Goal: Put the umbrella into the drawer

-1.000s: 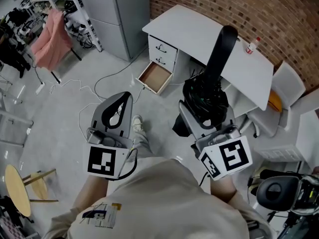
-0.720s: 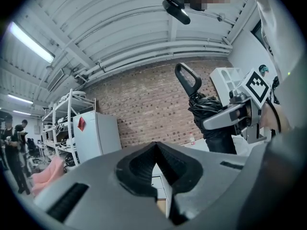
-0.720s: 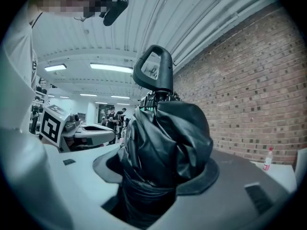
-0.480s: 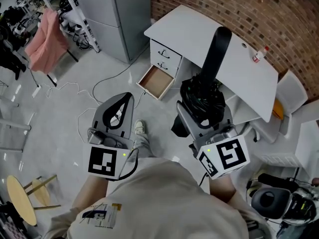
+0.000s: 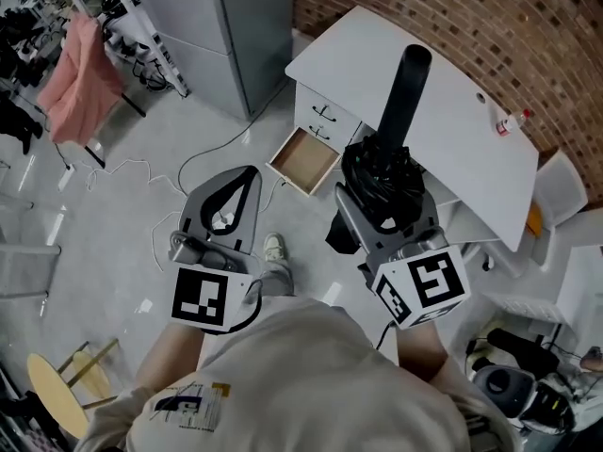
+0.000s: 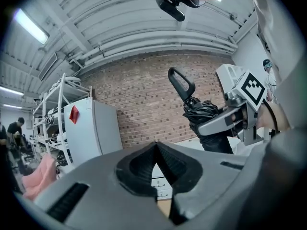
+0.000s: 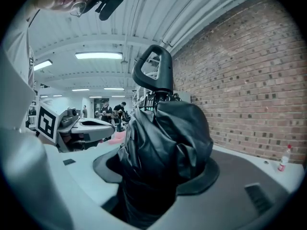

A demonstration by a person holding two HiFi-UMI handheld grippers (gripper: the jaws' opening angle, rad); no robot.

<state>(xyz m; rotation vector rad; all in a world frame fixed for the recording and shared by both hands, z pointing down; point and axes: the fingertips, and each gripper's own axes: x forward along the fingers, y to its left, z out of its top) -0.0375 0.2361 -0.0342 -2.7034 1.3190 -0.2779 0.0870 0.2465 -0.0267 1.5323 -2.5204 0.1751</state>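
A folded black umbrella (image 5: 384,179) stands upright between the jaws of my right gripper (image 5: 382,205), which is shut on its bunched fabric. Its looped handle (image 5: 407,88) points up, over the white desk (image 5: 358,55). In the right gripper view the umbrella (image 7: 165,138) fills the space between the jaws. The desk's lower drawer (image 5: 303,161) is pulled open and shows a bare wooden bottom, on the floor side ahead of both grippers. My left gripper (image 5: 249,173) is shut on nothing, left of the umbrella and short of the drawer. The left gripper view shows its tips (image 6: 156,147) meeting.
A grey cabinet (image 5: 226,26) stands left of the desk, beside a brick wall (image 5: 490,17). Cables (image 5: 179,172) trail over the floor near the drawer. A small bottle (image 5: 513,121) sits on the desk. White chairs (image 5: 565,186) stand at right, a pink cloth (image 5: 85,64) hangs far left.
Both grippers have travelled forward toward the desk, so the open drawer now lies closer ahead. The right gripper still holds the umbrella; the left stays shut.
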